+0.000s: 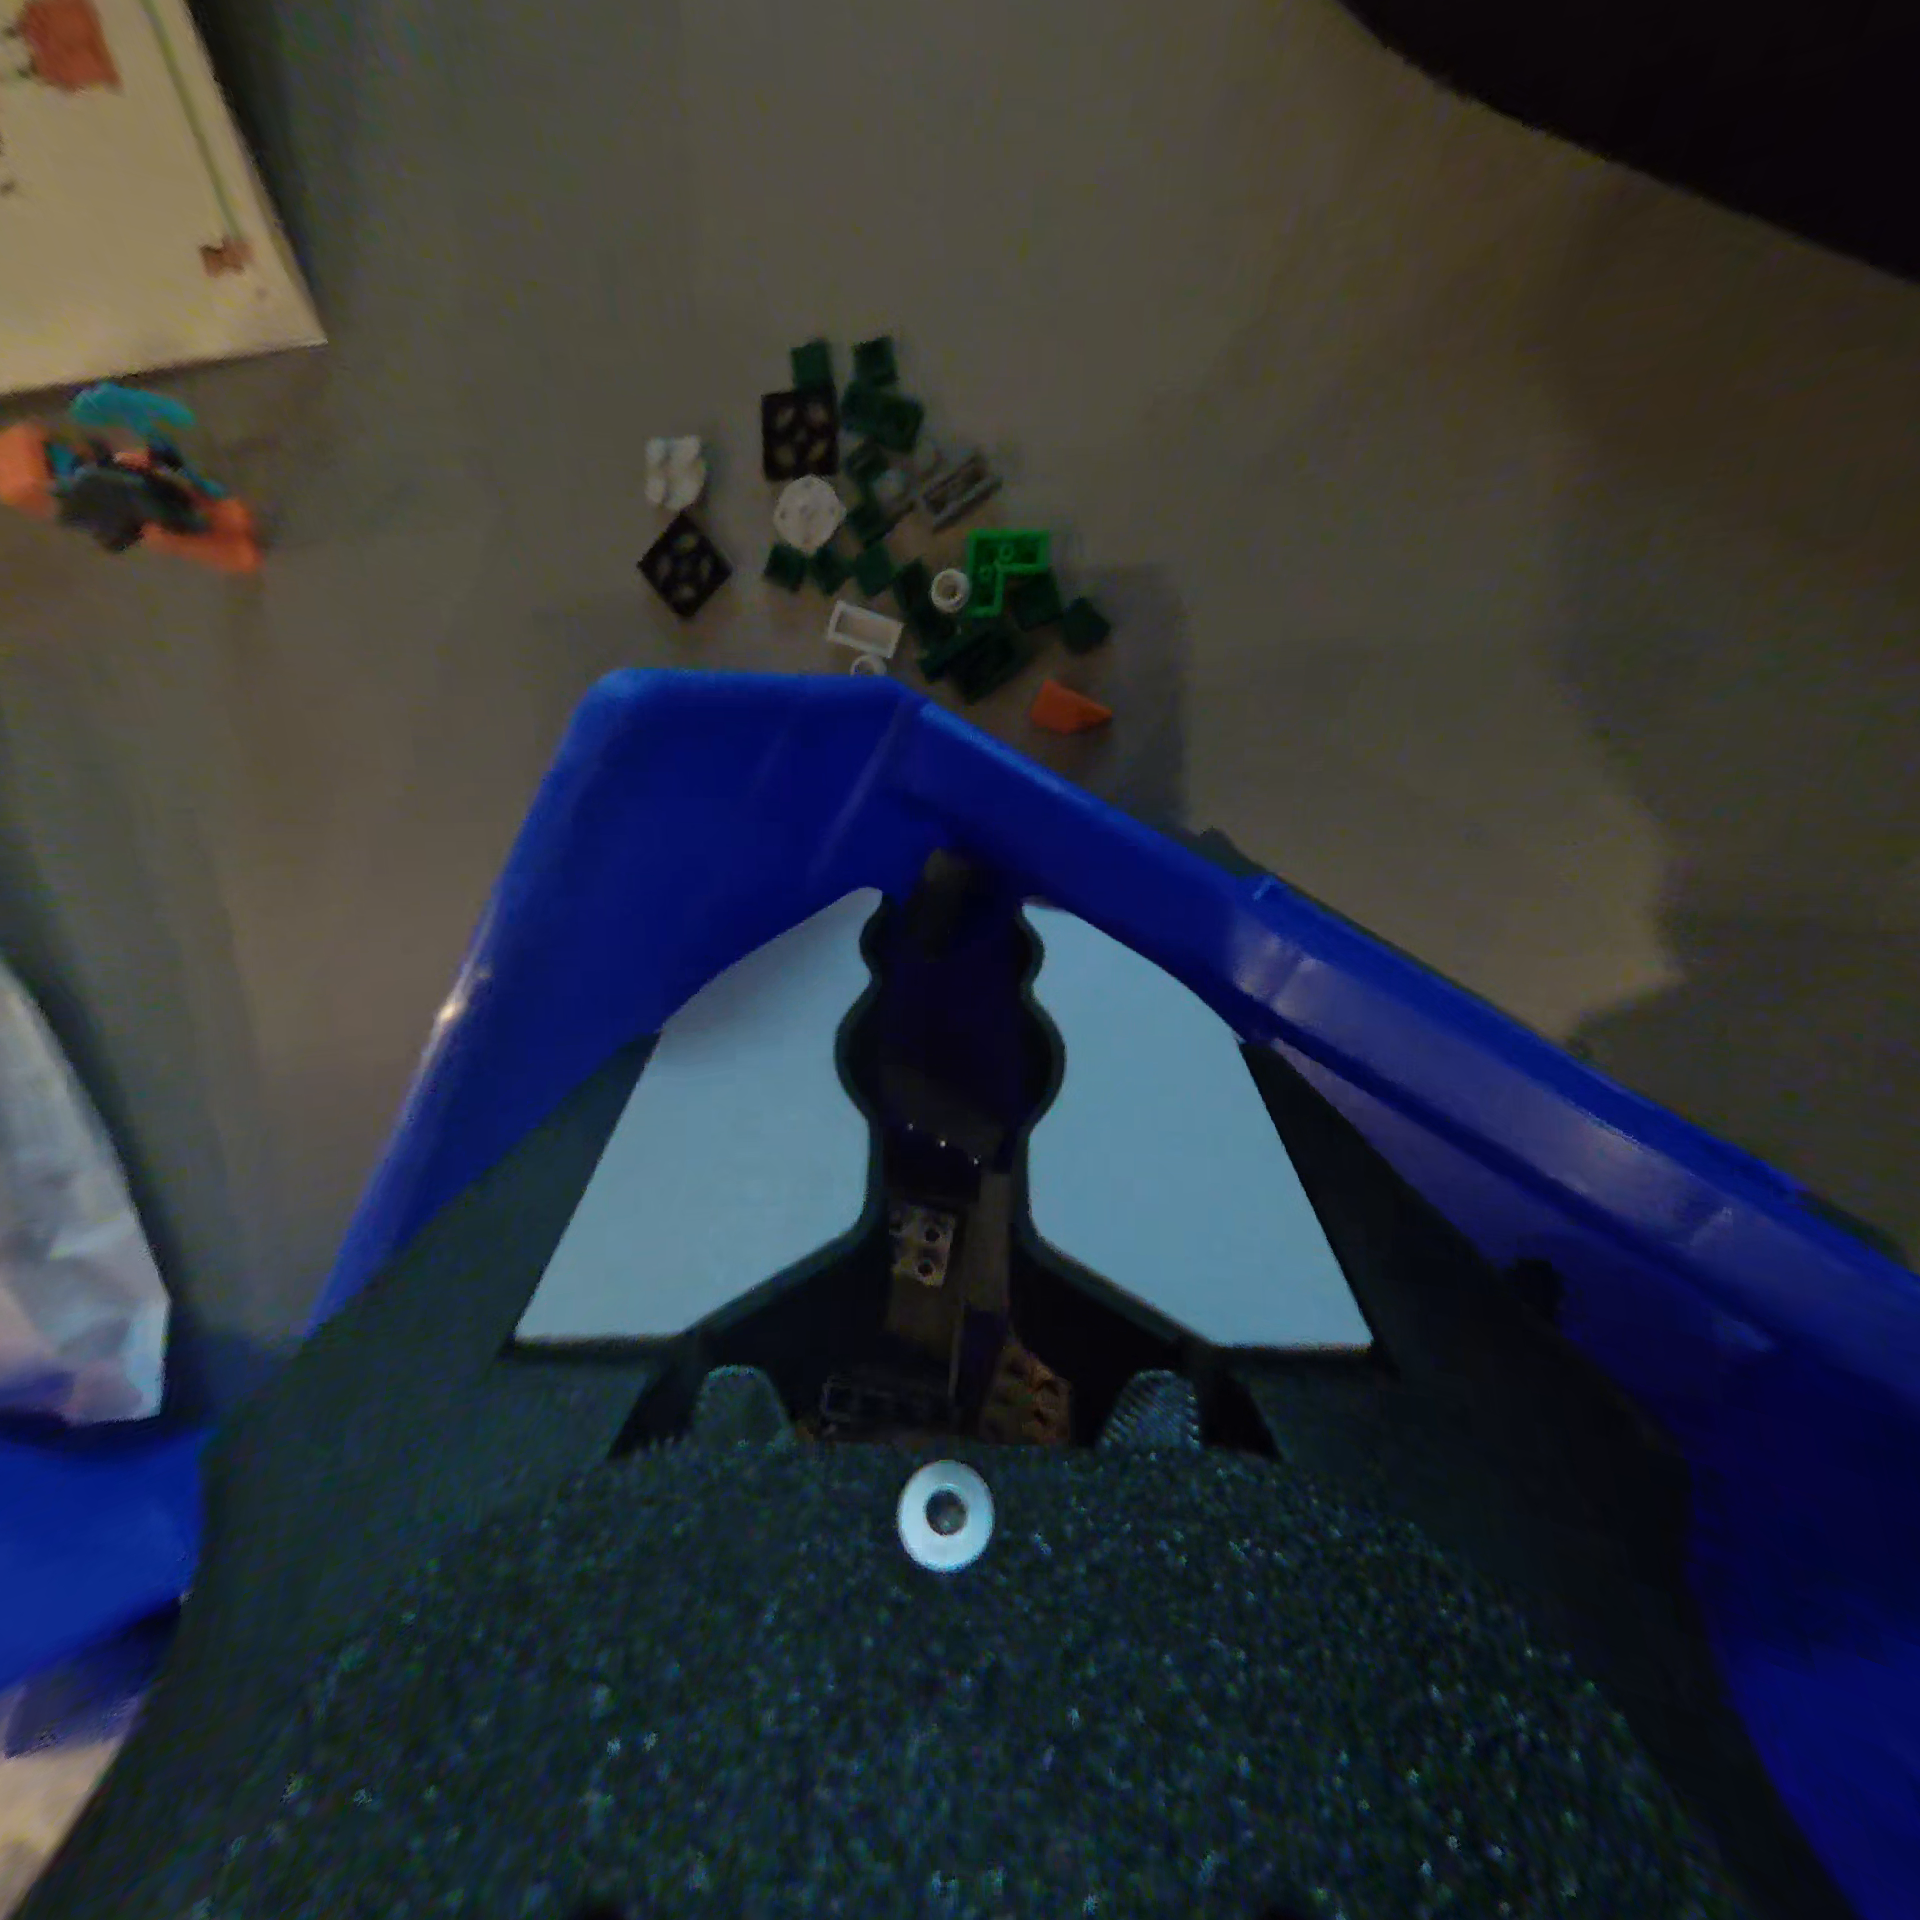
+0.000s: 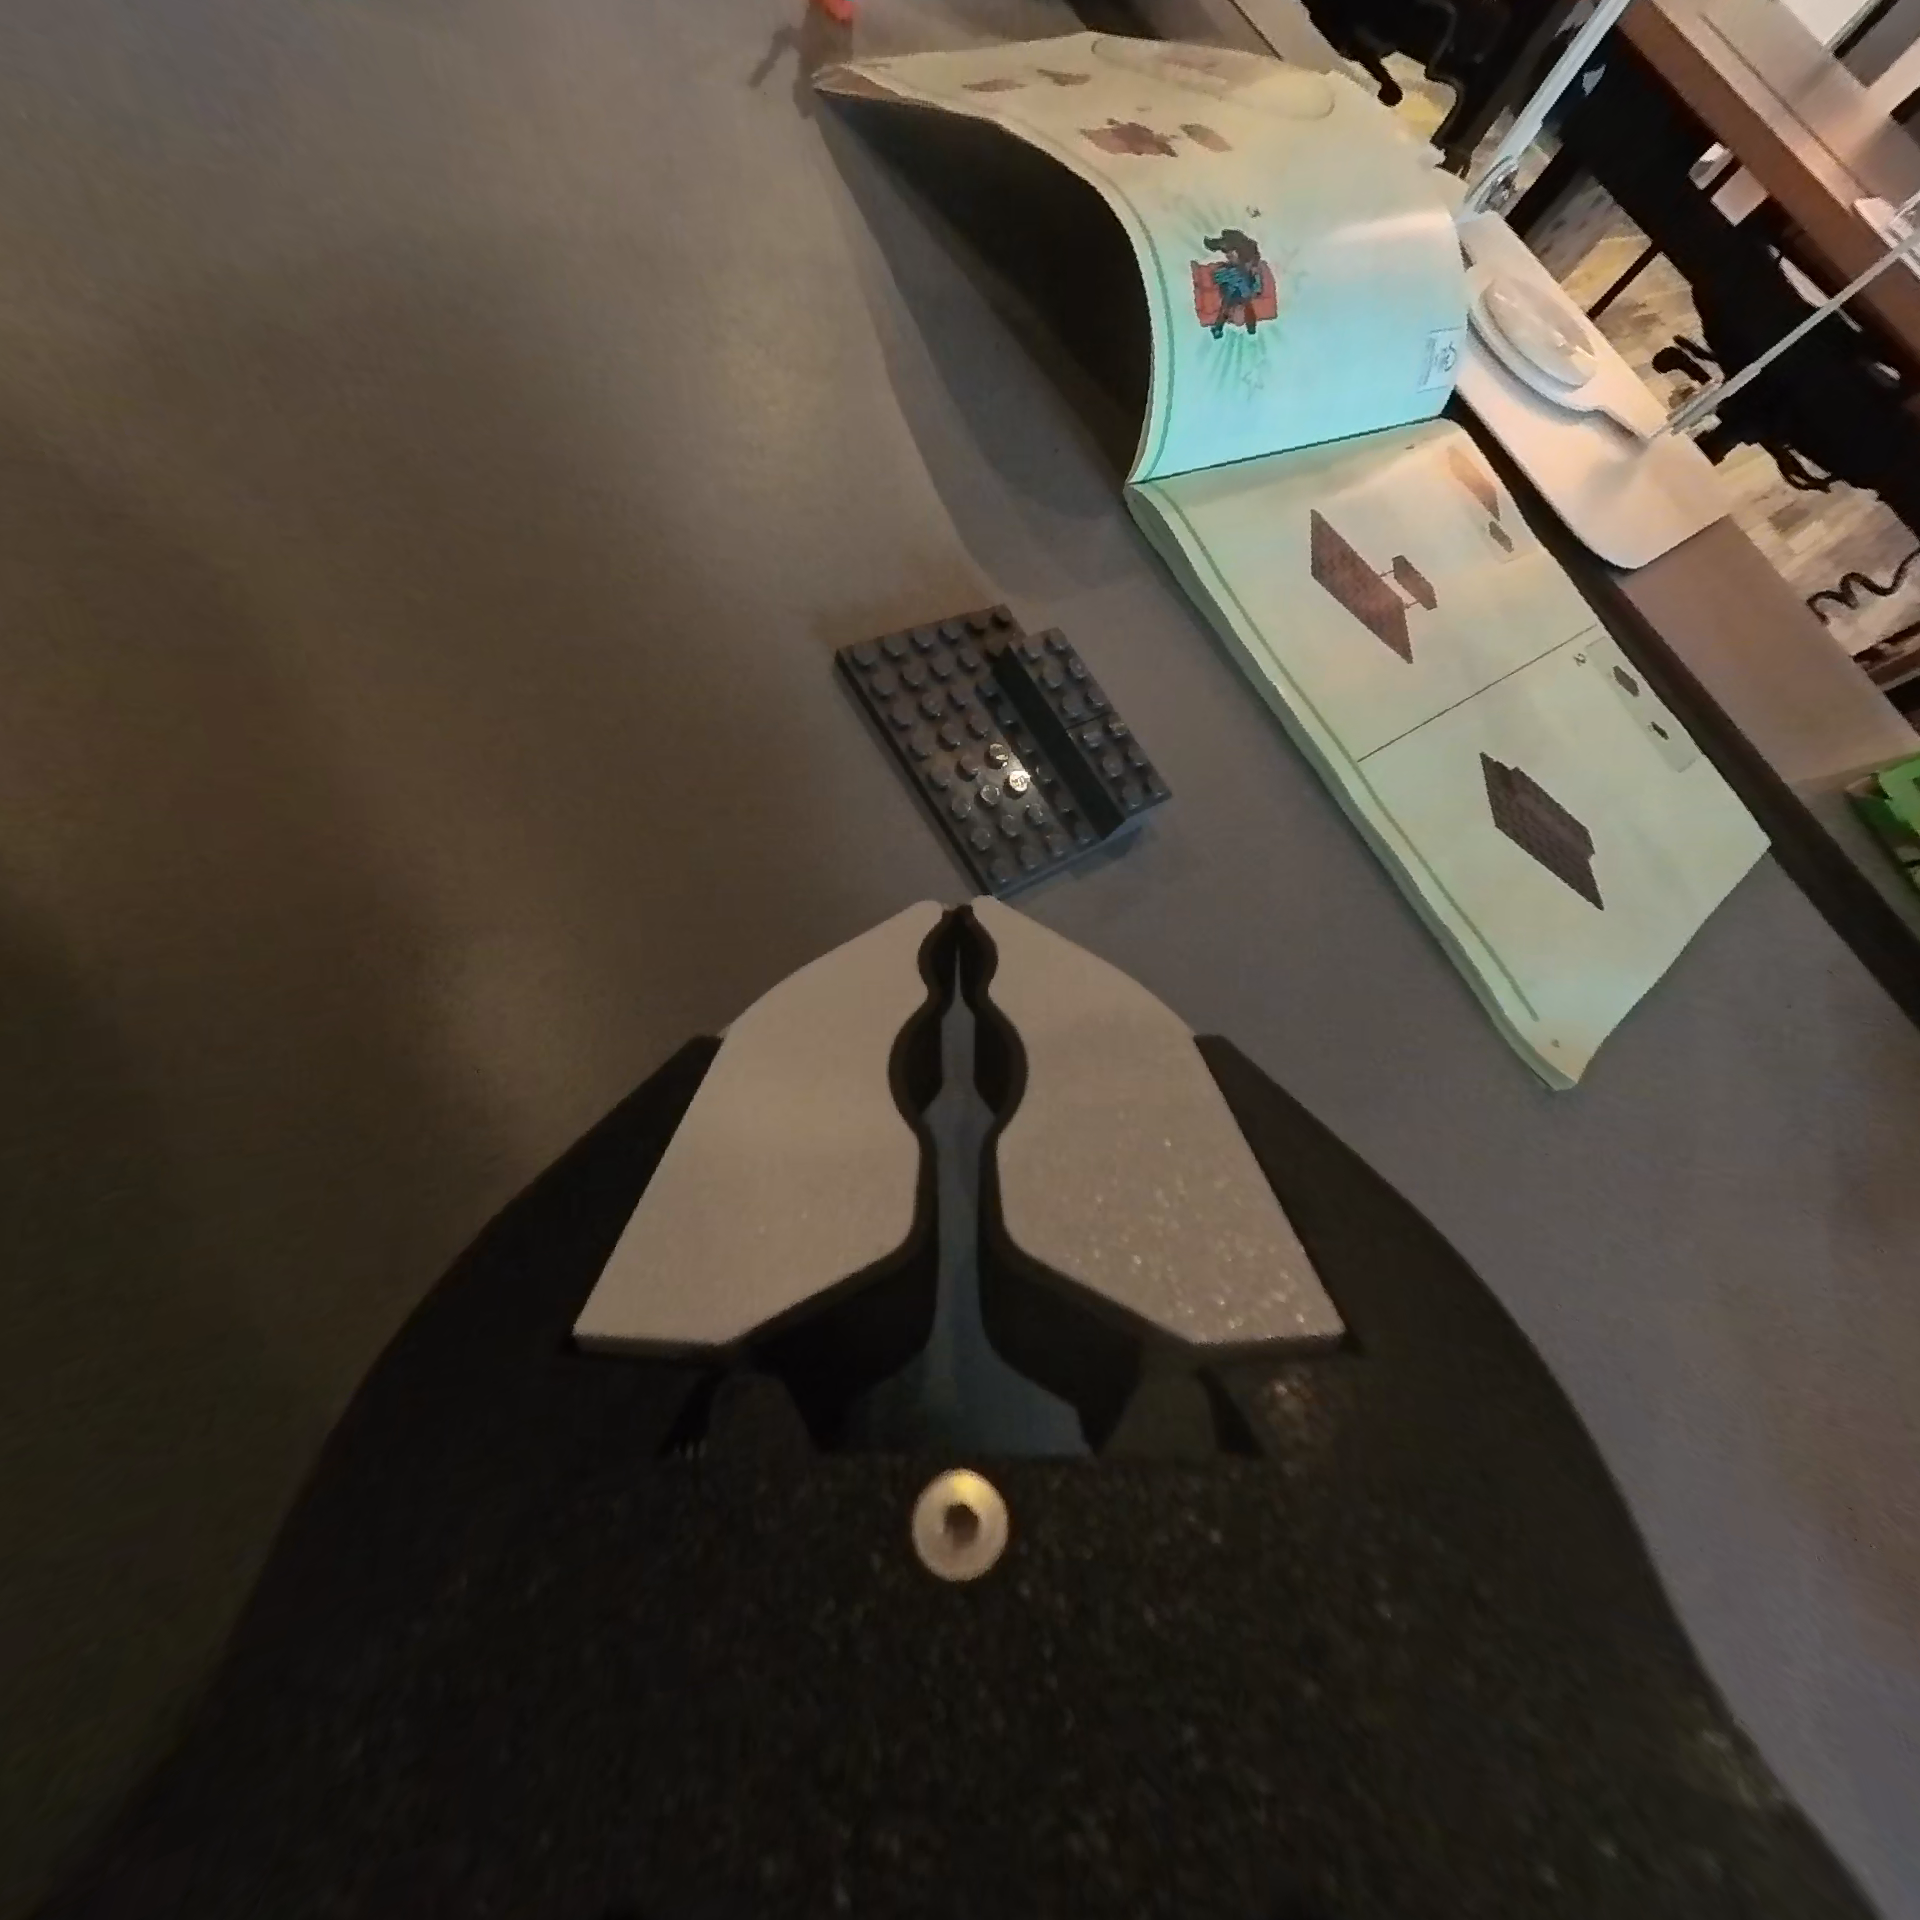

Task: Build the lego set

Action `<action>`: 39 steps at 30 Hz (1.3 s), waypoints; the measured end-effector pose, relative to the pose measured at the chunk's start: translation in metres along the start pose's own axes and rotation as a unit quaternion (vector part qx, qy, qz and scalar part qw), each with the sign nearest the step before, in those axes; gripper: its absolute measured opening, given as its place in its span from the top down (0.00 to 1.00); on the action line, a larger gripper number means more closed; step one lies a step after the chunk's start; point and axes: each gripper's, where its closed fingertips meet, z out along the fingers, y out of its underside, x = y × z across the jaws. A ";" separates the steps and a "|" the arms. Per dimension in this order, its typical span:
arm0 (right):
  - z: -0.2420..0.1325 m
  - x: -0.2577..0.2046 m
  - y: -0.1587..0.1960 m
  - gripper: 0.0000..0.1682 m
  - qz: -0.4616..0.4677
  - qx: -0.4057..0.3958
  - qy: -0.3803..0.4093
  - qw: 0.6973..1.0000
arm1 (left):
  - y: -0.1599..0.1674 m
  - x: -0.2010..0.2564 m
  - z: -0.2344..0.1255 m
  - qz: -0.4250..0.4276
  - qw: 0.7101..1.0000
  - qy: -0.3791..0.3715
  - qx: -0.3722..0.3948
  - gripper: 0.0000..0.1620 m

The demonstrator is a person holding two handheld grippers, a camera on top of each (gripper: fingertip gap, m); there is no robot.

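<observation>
Two grippers: your right gripper [image 2: 961,914], fingers pressed together and empty, has the dark plate assembly [image 2: 997,743] just ahead of its tips, long axis running away; your left gripper [image 1: 951,873] is closed inside the blue bin [image 1: 1351,997], grip unclear.

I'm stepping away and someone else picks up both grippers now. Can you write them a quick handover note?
Left gripper: over a blue bin, tips nearly closed at its rim; whether it holds a piece is unclear.
Right gripper: shut, empty, above the table just short of the dark baseplate.
Loose pieces, mostly green, lie beyond the bin; the instruction booklet lies open beside the baseplate.
Done: a few dark plates attached along one baseplate edge.
Left: most of the build.
</observation>
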 end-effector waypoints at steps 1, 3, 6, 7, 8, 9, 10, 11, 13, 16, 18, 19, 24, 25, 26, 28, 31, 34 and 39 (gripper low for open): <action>0.000 0.000 0.000 1.00 0.000 0.001 0.000 1.000 | 0.001 0.000 0.003 0.010 1.000 -0.003 -0.006 0.89; 0.000 0.000 0.000 1.00 0.001 0.001 -0.001 1.000 | 0.004 0.000 0.008 0.021 1.000 -0.007 -0.016 0.90; -0.001 0.000 -0.001 1.00 0.002 0.003 -0.002 1.000 | 0.008 -0.005 0.013 0.027 0.999 -0.029 -0.025 0.87; -0.001 0.000 -0.001 1.00 0.003 0.004 -0.002 1.000 | 0.008 -0.006 0.014 0.025 0.999 -0.036 -0.024 0.87; -0.001 0.000 -0.001 1.00 0.003 0.004 -0.002 1.000 | 0.008 -0.007 0.014 0.024 0.999 -0.038 -0.024 0.88; -0.001 0.000 -0.001 1.00 0.003 0.005 -0.002 1.000 | 0.009 -0.008 0.013 0.024 0.998 -0.042 -0.028 0.89; -0.001 0.000 -0.001 1.00 0.004 0.005 -0.003 1.000 | 0.011 -0.011 0.012 0.026 0.998 -0.051 -0.034 0.93; -0.001 0.000 -0.001 1.00 0.004 0.006 -0.003 1.000 | 0.013 -0.014 0.011 0.029 0.997 -0.059 -0.041 0.97; -0.001 0.000 -0.002 1.00 0.006 0.008 -0.002 1.000 | 0.022 -0.017 0.007 0.035 0.995 -0.067 -0.065 0.98; -0.001 0.001 -0.002 1.00 0.008 0.009 -0.002 1.000 | 0.057 -0.011 0.005 0.050 0.988 -0.057 -0.138 1.00; -0.001 0.001 -0.002 1.00 0.008 0.008 -0.002 1.000 | 0.063 -0.008 -0.001 0.036 0.988 -0.054 -0.141 1.00; -0.001 0.001 -0.002 1.00 0.008 0.007 -0.002 1.000 | 0.067 -0.010 -0.006 0.032 0.986 -0.061 -0.153 1.00; 0.000 0.001 0.000 1.00 0.008 0.001 -0.001 1.000 | 0.061 -0.029 -0.039 0.010 0.984 -0.119 -0.132 1.00; 0.000 0.001 0.000 1.00 0.008 0.000 -0.001 1.000 | 0.053 -0.030 -0.042 0.002 0.986 -0.124 -0.113 1.00; 0.000 0.001 0.000 1.00 0.008 0.000 -0.001 1.000 | 0.044 -0.029 -0.043 -0.008 0.988 -0.123 -0.089 1.00; 0.000 0.001 0.000 1.00 0.008 -0.001 -0.001 1.000 | 0.020 -0.018 -0.036 -0.022 0.995 -0.091 -0.033 0.92; 0.001 0.001 0.000 1.00 0.006 -0.002 -0.001 1.000 | 0.002 0.008 -0.018 -0.023 1.000 -0.006 -0.004 0.85; 0.000 0.001 0.000 1.00 0.008 -0.001 -0.001 1.000 | 0.010 0.020 -0.006 -0.004 0.999 0.047 -0.017 0.88; 0.001 0.002 0.000 1.00 0.009 -0.001 0.000 1.000 | 0.024 0.045 0.007 -0.019 0.988 0.151 -0.034 0.95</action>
